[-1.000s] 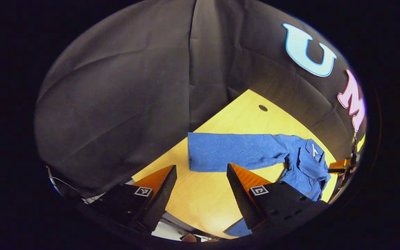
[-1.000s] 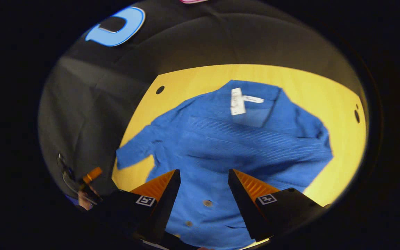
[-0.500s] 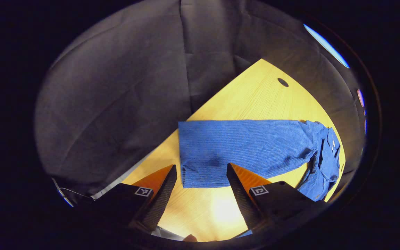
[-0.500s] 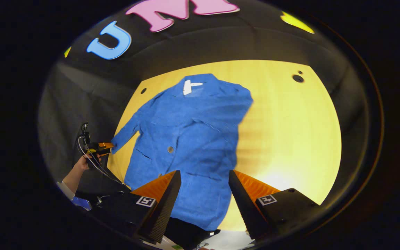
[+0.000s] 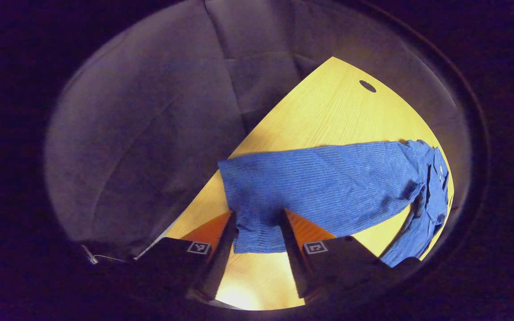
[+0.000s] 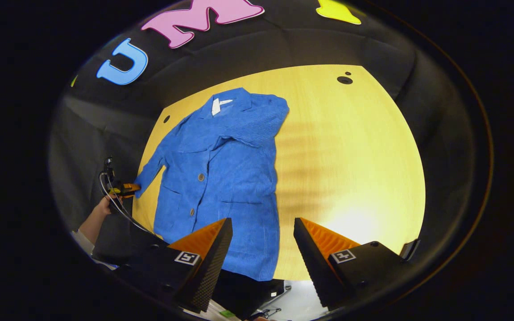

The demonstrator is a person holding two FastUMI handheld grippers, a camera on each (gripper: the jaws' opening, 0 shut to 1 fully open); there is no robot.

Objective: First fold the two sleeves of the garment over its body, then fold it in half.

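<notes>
Jacket: a blue ribbed jacket (image 6: 221, 178) lay front up on the yellow table (image 6: 350, 156), collar toward the far wall, buttons showing down its front.
Right sleeve: seen in the right gripper view, it was folded over the chest near the collar (image 6: 257, 125).
Left sleeve: it stretched flat out from the body toward the table's edge (image 5: 324, 187), cuff end nearest the left gripper.
Left gripper: in its own view the left gripper (image 5: 257, 223) sat low at the cuff, its fingers (image 5: 221, 240) close on either side of the cloth and touching its edges; whether both truly pressed on it could not be told.
Left gripper from afar: the right gripper view showed it at the sleeve's end (image 6: 125, 189), held by a hand (image 6: 103, 207) at the table's left edge.
Right gripper: the right gripper (image 6: 261, 243) hung above the jacket's hem, fingers spread wide, nothing between them.
Table: two round holes marked its far corners (image 6: 344, 80).
</notes>
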